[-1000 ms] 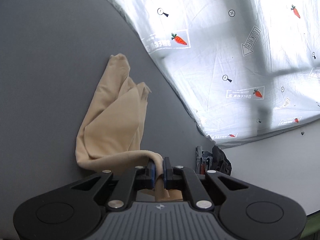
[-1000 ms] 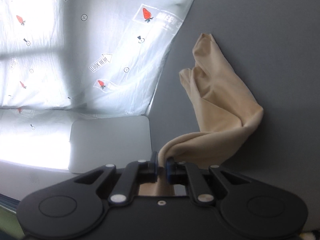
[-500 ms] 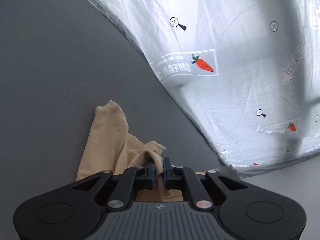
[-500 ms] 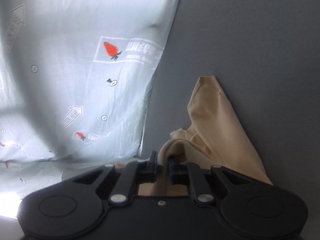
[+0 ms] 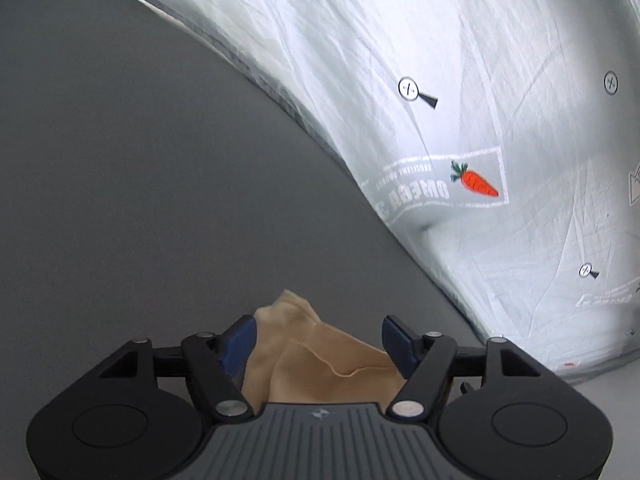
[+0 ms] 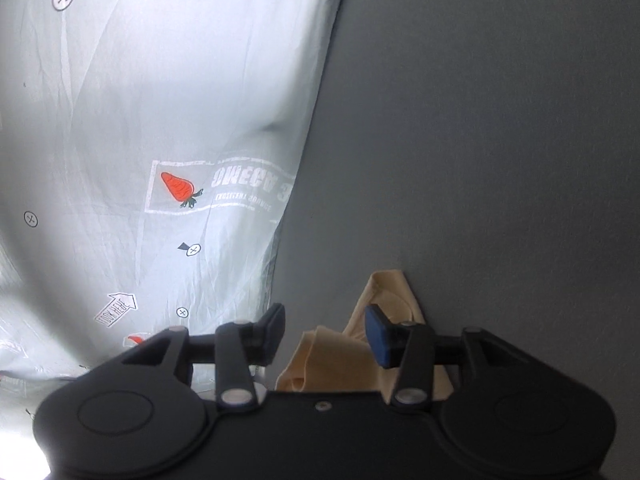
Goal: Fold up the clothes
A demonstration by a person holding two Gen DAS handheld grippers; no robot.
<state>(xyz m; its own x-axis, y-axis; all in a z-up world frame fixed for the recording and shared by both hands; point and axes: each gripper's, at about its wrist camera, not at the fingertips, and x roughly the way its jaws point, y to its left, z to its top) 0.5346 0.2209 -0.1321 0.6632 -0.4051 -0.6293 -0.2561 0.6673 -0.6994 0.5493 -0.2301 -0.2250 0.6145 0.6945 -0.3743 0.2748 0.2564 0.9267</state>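
A beige garment (image 5: 320, 356) lies bunched on the grey surface (image 5: 140, 200), right under my left gripper (image 5: 319, 336). That gripper's jaws are opening; the cloth lies between and below them, and the blue pads (image 5: 240, 342) do not press on it. In the right wrist view the same beige garment (image 6: 340, 360) lies below my right gripper (image 6: 325, 330). Its jaws are opening too, with the cloth loose between them. One tip of the cloth (image 6: 390, 284) pokes out past the right-hand pad (image 6: 378, 334).
A pale sheet printed with carrots, arrows and lettering (image 5: 500, 140) hangs along the far edge of the grey surface, backlit; it shows in the right wrist view too (image 6: 160, 140). Bare grey surface (image 6: 500, 140) stretches beyond the garment.
Both grippers were shut on the beige cloth and carried its edge forward and down onto the rest of it. Now both have let go and stand open over the bunched cloth.
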